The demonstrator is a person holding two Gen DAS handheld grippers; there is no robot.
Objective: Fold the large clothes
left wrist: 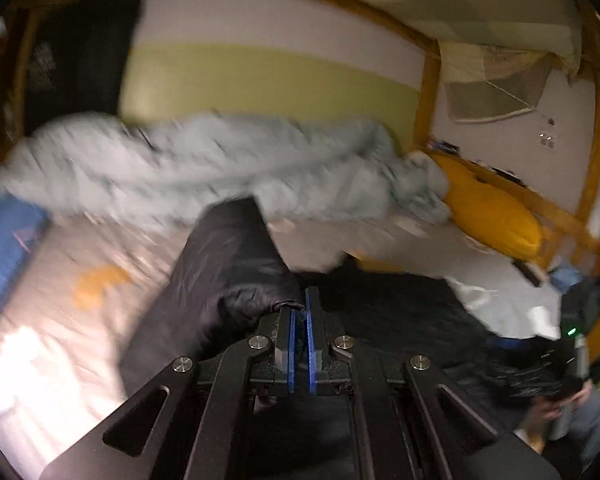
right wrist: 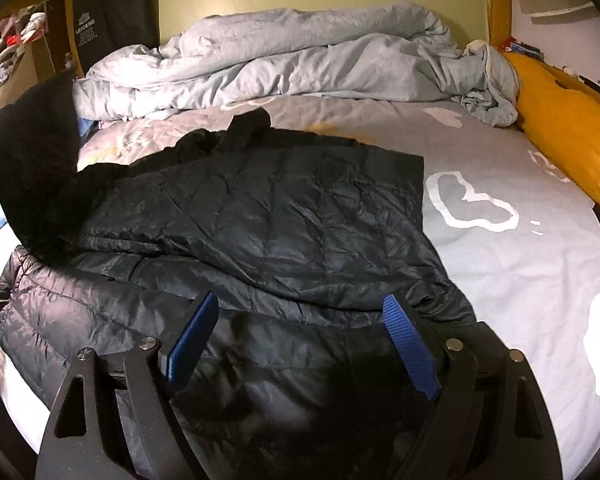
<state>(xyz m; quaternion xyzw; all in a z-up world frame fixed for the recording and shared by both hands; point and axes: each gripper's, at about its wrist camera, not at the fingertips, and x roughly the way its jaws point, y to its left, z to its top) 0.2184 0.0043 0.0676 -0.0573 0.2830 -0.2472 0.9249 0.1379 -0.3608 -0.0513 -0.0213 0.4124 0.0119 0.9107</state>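
lifting jacket sleeve (left wrist: 228, 264), left fingers (left wrist: 300, 308) clamped (angled down)

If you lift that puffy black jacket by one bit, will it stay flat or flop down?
Probably flop: the black jacket already sags in soft folds on the bed, and the part pinched in the left tongs hangs limp. It looks light for its size, being puffy and quilted. Its shiny shell may be slippery.
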